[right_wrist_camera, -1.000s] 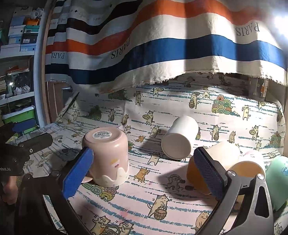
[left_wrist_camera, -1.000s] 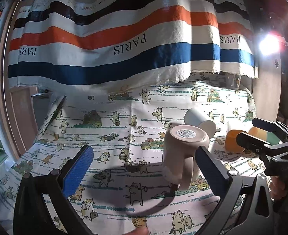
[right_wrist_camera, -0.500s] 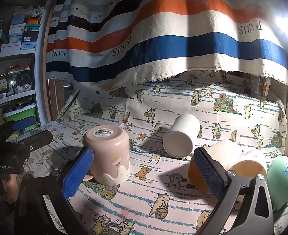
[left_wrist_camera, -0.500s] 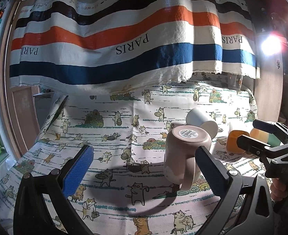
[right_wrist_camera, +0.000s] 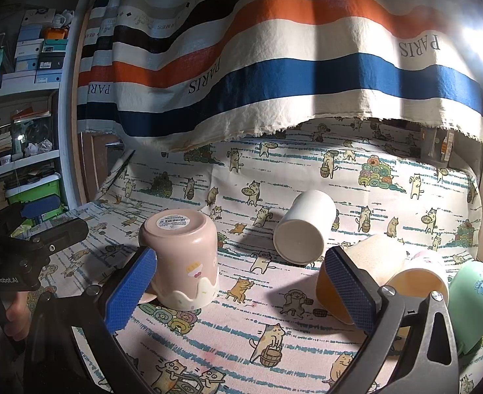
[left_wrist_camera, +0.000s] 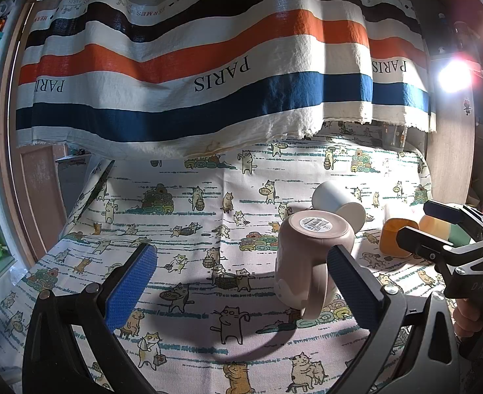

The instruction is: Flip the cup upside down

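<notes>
Pink mug stands inverted, contents hidden; both claws gape empty; only the right view shows a green cup.

Pink mug now slightly lower and nearer the left hand-held gripper than before.

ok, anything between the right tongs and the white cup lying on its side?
Nothing visible. Right tongs are open; only bare cat-print cloth lies before the white cylindrical cup. Inverted pink mug sits left of that line.
</notes>
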